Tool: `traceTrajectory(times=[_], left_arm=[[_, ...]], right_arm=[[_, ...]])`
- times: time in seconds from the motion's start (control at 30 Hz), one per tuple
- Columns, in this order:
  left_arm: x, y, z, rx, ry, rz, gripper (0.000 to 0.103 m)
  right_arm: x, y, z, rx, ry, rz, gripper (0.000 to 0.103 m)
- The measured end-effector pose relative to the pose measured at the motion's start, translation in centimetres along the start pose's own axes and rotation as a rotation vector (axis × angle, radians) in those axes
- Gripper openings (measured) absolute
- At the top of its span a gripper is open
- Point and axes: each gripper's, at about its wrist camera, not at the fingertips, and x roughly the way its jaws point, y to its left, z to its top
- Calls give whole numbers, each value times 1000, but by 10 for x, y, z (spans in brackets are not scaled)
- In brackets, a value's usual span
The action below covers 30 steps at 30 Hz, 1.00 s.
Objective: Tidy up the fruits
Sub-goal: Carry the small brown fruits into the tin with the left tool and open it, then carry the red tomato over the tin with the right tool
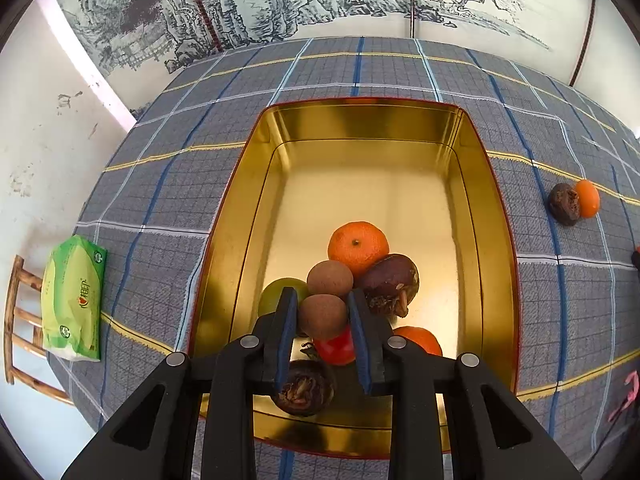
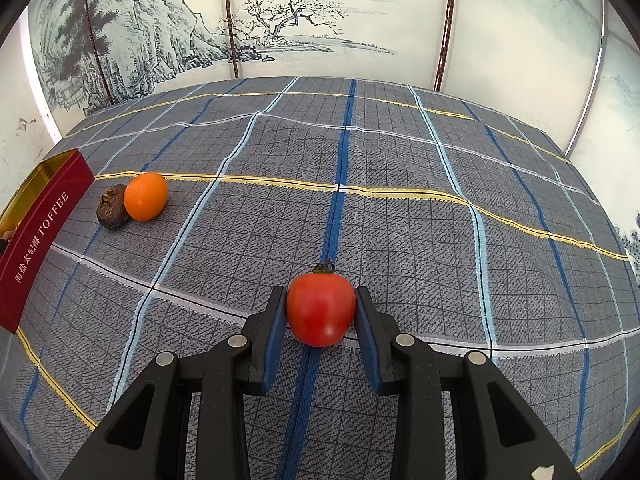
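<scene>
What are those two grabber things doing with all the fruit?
Someone is sorting fruit into a gold tin on a checked cloth. The left gripper has its jaws shut on a small brown round fruit over the tin, where oranges and other fruit already lie. The right gripper has its jaws shut on a red tomato. One orange and a dark fruit wait on the cloth.

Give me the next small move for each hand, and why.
Probably: left tongs open and let the brown longan drop, since it already hangs over the gold tin above the piled fruit. The right tongs, shut on the cherry tomato over the plaid cloth, should then carry it left toward the tin's red wall.
</scene>
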Motion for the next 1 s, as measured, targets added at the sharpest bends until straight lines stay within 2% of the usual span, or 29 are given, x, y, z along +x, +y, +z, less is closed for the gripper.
traceTrajectory(times=[0.23,0.47,0.6,1.0], left_arm=[[-8,-3,-3,19,-45,35,35],[-22,-8,-8,47,-113,92,52],[-29,-7,-12,50,-142,107,57],[-39,0,-31,8,-166,41,68]], right_arm=[[0,0,0,0,0,-1,32],[0,0,0,1,0,0,32],[0,0,0,1,0,0,32],[1,-3,-1,7,0,-7,29]])
